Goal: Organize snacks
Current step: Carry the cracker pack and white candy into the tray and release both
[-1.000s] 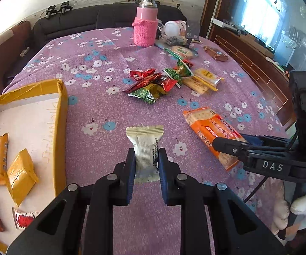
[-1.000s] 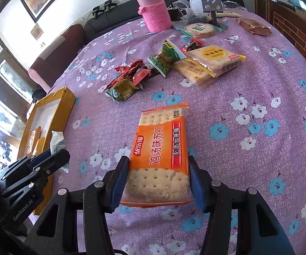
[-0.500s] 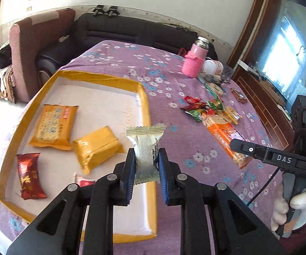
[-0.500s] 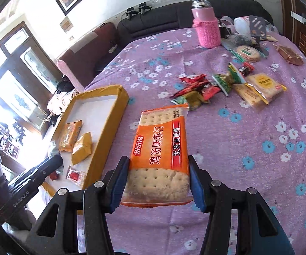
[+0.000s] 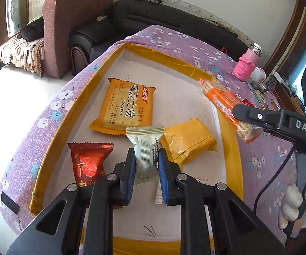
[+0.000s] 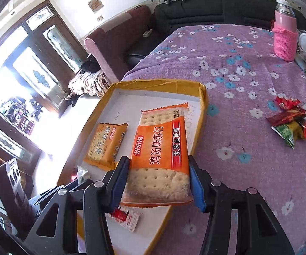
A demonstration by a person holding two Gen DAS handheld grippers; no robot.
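My left gripper [image 5: 146,165] is shut on a silver snack packet [image 5: 144,148] and holds it above the yellow-rimmed tray [image 5: 63,114]. The tray holds an orange biscuit pack [image 5: 127,106], a yellow packet [image 5: 187,140], a red packet [image 5: 88,161] and a small red-and-white sachet [image 6: 125,216]. My right gripper [image 6: 158,182] is shut on an orange cracker pack [image 6: 161,153] above the tray's right rim [image 6: 199,123]; the pack also shows in the left wrist view [image 5: 227,108].
A pile of small red and green snacks [image 6: 293,123] lies on the purple floral tablecloth [image 6: 238,68] to the right. A pink bottle [image 6: 284,34] stands at the far edge. A sofa and armchair [image 5: 67,27] stand beyond the table.
Both grippers have moved left over the tray, each still holding its snack. The left gripper has come lower and closer to the tray's contents.
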